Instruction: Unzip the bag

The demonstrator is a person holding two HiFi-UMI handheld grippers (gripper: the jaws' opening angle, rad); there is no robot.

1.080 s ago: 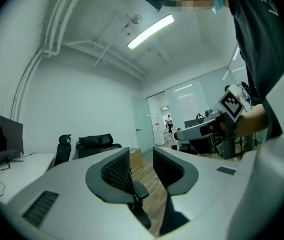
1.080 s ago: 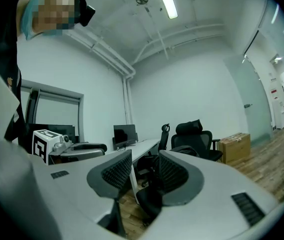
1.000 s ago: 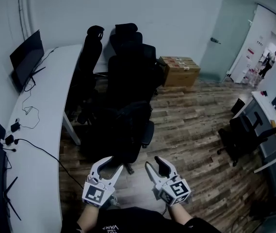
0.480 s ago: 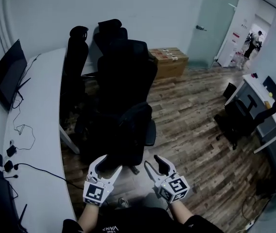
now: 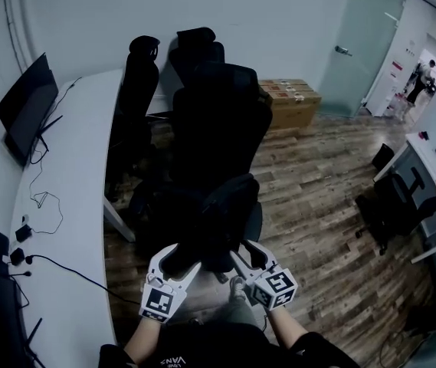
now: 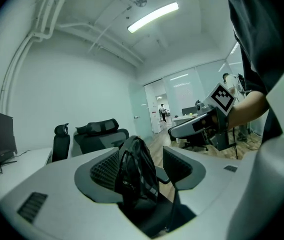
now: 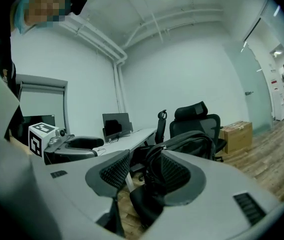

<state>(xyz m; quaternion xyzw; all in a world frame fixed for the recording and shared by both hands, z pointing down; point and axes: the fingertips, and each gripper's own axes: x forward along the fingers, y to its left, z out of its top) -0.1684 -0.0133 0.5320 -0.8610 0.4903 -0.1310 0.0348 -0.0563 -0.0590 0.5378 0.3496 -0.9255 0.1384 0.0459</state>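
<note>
Your left gripper (image 5: 179,257) jaws are opening, right gripper (image 5: 243,253) jaws open, both gripping nothing; unbraced, the bag (image 6: 134,169) may slide off the chair (image 5: 221,121).

Both tools in shot: pale shells, dark pads, checkered cubes.

Here's the left gripper (image 5: 182,257), a white, two-pronged shell with a cube (image 5: 158,303) of black-and-white square markers at its base. Its jaws are opening right now, and a black bag (image 6: 137,169) shows in the gap, clear of the pads. Those pads (image 6: 103,170) are dark grey with a fine ribbed mesh, set into smooth light-grey housings that carry small slotted vents. The right gripper (image 5: 246,253) is the same build, and its marker cube (image 5: 277,288) is just as crisp. The person wears a black top (image 5: 202,349) with small white lettering.
</note>
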